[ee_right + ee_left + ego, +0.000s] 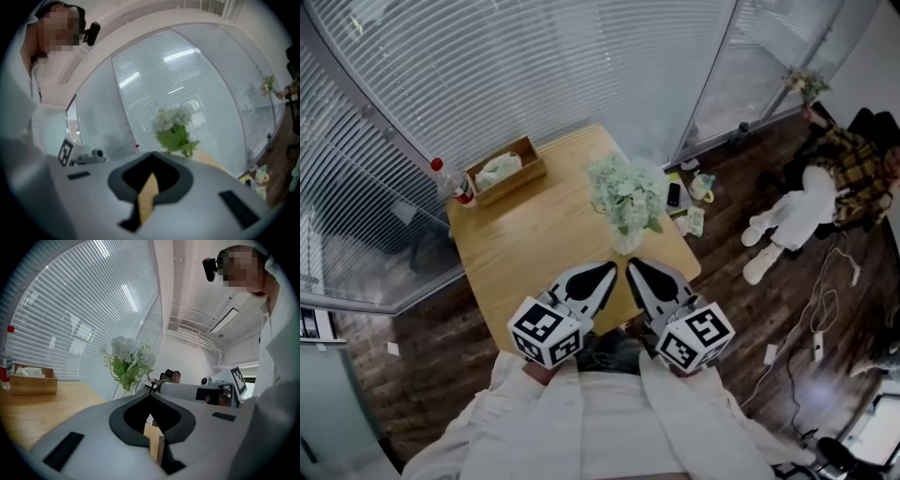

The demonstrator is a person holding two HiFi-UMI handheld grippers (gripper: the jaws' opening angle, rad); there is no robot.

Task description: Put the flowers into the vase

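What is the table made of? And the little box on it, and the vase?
The table looks like wood: pale tan and smooth, with a soft sheen. The box looks like wood too, a similar tan with plain flat walls. The vase looks pale, maybe clear glass or white ceramic. It's too small to tell which.

Wooden table (534, 234), dark plank floor (422, 375), window blinds (487, 66).

White-green flowers (625, 195) stand upright in a pale vase (627, 244) near the right edge of the wooden table (534, 234).
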